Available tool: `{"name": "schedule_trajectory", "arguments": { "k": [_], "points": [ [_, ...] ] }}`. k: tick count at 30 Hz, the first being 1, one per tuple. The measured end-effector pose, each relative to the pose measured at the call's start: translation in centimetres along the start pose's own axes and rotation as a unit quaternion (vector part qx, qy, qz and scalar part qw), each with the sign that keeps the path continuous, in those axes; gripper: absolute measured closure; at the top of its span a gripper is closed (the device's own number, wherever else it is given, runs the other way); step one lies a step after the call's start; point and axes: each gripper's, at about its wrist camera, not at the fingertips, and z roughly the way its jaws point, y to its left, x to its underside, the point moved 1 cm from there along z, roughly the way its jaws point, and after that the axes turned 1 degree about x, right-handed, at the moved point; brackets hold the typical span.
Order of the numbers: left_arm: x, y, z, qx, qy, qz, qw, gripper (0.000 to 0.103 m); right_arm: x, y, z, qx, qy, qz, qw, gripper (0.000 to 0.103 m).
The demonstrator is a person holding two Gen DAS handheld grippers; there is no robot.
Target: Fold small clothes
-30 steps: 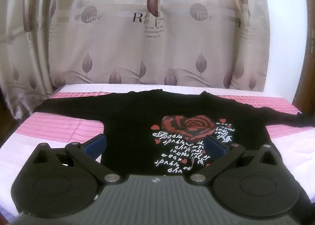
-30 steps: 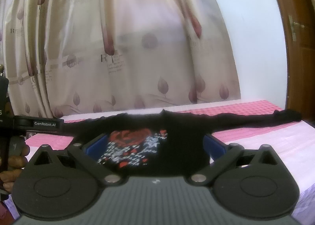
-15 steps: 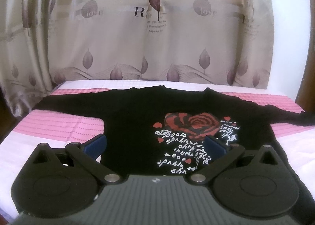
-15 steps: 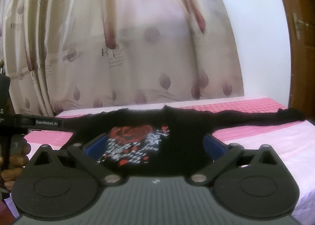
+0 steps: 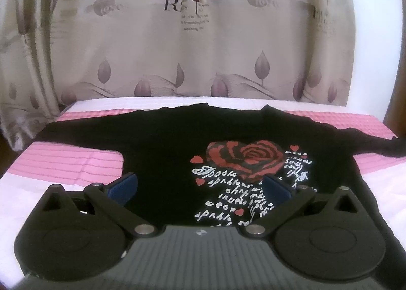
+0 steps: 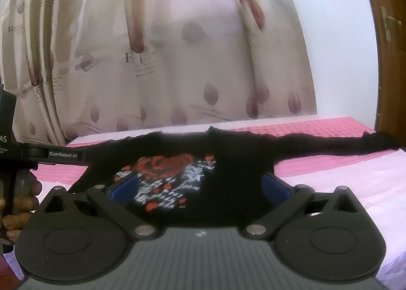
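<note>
A small black long-sleeved shirt (image 5: 177, 142) with a red rose and white script print lies spread flat, print up, on a pink and white bedspread (image 5: 71, 160). Both sleeves stretch out sideways. My left gripper (image 5: 200, 186) is open and empty, hovering over the shirt's near hem, left of the print. In the right wrist view the same shirt (image 6: 228, 158) lies ahead, its right sleeve (image 6: 342, 142) reaching far right. My right gripper (image 6: 200, 186) is open and empty above the shirt's near edge. The left gripper's body (image 6: 63, 154) and the hand holding it show at the left.
A beige curtain (image 5: 203, 36) with leaf prints hangs right behind the bed. A white wall (image 6: 330, 36) and a brown wooden door (image 6: 390, 61) stand at the right. The bed's far edge meets the curtain.
Both views have drifted slightly: the shirt and bed sit a bit lower in frame and the right view has turned a little to the left. Both grippers stay open.
</note>
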Motion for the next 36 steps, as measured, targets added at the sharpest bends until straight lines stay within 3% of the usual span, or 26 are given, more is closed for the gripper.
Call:
{"name": "schedule_trajectory", "arguments": {
  "k": [36],
  "points": [
    [0.0,-4.9,4.9,0.001,0.038,0.036,0.9986,0.000,1.5,-4.9,3.4,0.008,0.027,0.057,0.998,0.000]
  ]
}}
